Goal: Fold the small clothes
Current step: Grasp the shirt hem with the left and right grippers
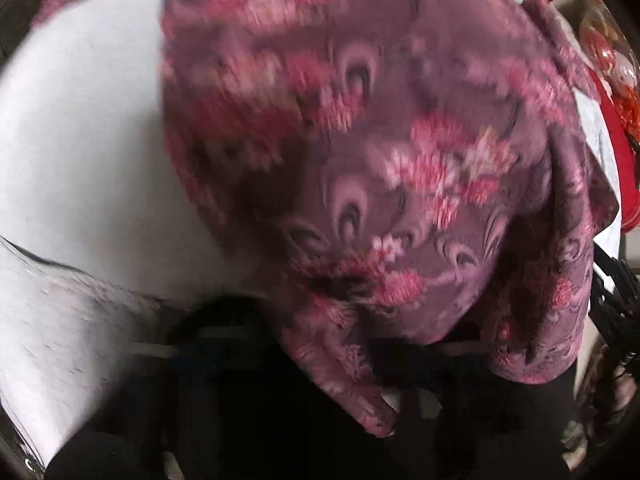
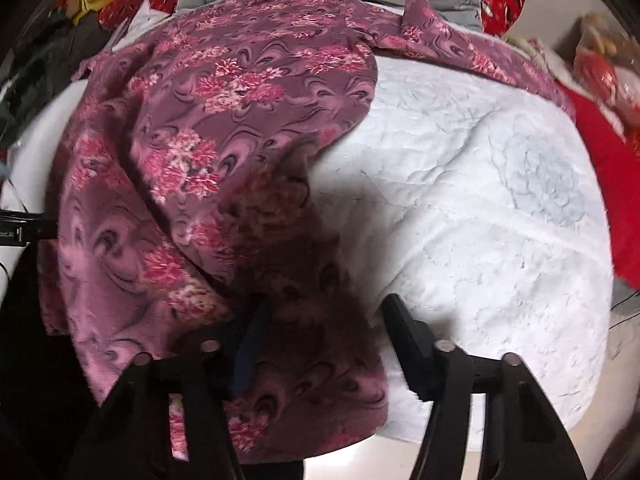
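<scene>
The mauve, pink-flowered fleece garment (image 2: 208, 152) lies half-doubled on the white quilted bed (image 2: 480, 208), apparently mid-fold. The left claw (image 1: 360, 344) seems clenched on a plush hem, lifting it to carry it over. The right claw (image 2: 324, 316) is released, fingers spread over the cloth's near edge.

A blurred purple garment with pink flowers (image 1: 360, 152) fills most of the left wrist view, hanging in folds over a white quilted bedspread (image 1: 80, 140). Its lower edge bunches at the left tongs (image 1: 352, 344), whose dark body sits in shadow at the bottom; a fuzzy strip of the fabric trails down over them. Whether the jaws pinch it cannot be made out. Red patterned cloth (image 1: 616, 128) shows at the right edge.
</scene>
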### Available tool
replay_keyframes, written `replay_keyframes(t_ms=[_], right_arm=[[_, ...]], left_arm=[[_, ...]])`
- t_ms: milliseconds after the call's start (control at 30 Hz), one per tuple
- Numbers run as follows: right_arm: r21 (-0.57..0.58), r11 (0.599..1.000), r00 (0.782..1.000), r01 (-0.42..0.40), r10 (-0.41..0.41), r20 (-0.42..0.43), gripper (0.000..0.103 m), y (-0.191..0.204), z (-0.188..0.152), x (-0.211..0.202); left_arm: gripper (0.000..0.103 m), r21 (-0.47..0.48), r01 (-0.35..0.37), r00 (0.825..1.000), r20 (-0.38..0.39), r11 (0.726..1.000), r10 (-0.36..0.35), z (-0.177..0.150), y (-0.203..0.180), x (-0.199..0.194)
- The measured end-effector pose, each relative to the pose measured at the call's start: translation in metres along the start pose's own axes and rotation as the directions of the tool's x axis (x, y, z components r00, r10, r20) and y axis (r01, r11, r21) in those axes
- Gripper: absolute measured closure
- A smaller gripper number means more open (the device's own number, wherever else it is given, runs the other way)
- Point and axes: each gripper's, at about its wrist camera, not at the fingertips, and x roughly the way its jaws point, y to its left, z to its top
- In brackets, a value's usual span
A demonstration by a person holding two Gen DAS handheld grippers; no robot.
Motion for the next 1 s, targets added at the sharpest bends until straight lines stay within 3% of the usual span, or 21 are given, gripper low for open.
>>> replay_keyframes(t_ms=[67, 100, 200, 267, 333, 400, 500, 600, 700, 767, 867, 933, 967, 1000], right_arm=[[-0.018, 0.999, 0.999, 0.033, -0.033, 0.013, 0.079, -0.002, -0.003, -0.001], [-0.023, 0.999, 0.999, 0.029, -0.028, 0.021, 0.101, -0.005, -0.006, -0.005], [0.019, 0.992, 0.992, -0.122, 0.121, 0.035, 0.101, -0.018, -0.011, -0.026], [0.065, 0.973, 0.972, -0.221, 0.213, 0.103, 0.101, -0.031, -0.013, -0.060], [0.122, 0.946, 0.944, -0.301, 0.277, 0.181, 0.101, -0.046, -0.017, -0.091], [0.168, 0.925, 0.926, -0.341, 0.300, 0.230, 0.101, -0.062, -0.022, -0.110], [0.207, 0.922, 0.936, -0.328, 0.287, 0.205, 0.101, -0.066, -0.023, -0.104], [0.259, 0.921, 0.956, -0.292, 0.277, 0.096, 0.101, -0.071, -0.035, -0.070], [0.280, 0.923, 0.962, -0.265, 0.271, 0.015, 0.101, -0.065, -0.046, -0.045], [0.280, 0.927, 0.965, -0.248, 0.261, -0.011, 0.101, -0.065, -0.046, -0.043], [0.284, 0.933, 0.973, -0.220, 0.229, 0.001, 0.095, -0.069, -0.035, -0.053], [0.300, 0.919, 0.967, -0.256, 0.240, 0.089, 0.093, -0.076, -0.019, -0.068], [0.302, 0.913, 0.961, -0.276, 0.250, 0.121, 0.092, -0.078, -0.013, -0.068], [0.301, 0.907, 0.954, -0.294, 0.259, 0.152, 0.088, -0.079, -0.008, -0.072]], left_arm=[[0.101, -0.013, 0.019, 1.000, 0.010, 1.000, -0.019, -0.003, 0.003, -0.004], [0.101, -0.017, 0.033, 0.999, 0.017, 0.999, -0.032, -0.003, 0.006, -0.009], [0.101, -0.077, 0.142, 0.987, 0.082, 0.987, -0.136, -0.009, 0.030, -0.050], [0.101, -0.113, 0.216, 0.970, 0.140, 0.970, -0.200, -0.013, 0.052, -0.087], [0.101, -0.128, 0.249, 0.958, 0.181, 0.960, -0.224, -0.021, 0.068, -0.114], [0.101, -0.142, 0.233, 0.958, 0.204, 0.962, -0.202, -0.036, 0.086, -0.129], [0.101, -0.169, 0.183, 0.972, 0.179, 0.969, -0.152, -0.043, 0.099, -0.106], [0.100, -0.218, 0.080, 0.995, 0.082, 0.973, -0.063, -0.050, 0.105, -0.048], [0.100, -0.232, -0.008, 1.000, 0.017, 0.973, 0.012, -0.055, 0.108, -0.016], [0.099, -0.233, -0.017, 1.000, 0.008, 0.972, 0.020, -0.056, 0.111, -0.013], [0.099, -0.195, -0.016, 0.997, 0.077, 0.981, 0.031, -0.041, 0.096, -0.029], [0.095, -0.143, -0.024, 0.984, 0.172, 0.989, 0.049, -0.037, 0.082, -0.049], [0.085, -0.130, -0.020, 0.981, 0.189, 0.991, 0.045, -0.036, 0.078, -0.052], [0.068, -0.098, -0.007, 0.972, 0.231, 0.995, 0.029, -0.033, 0.065, -0.055]])
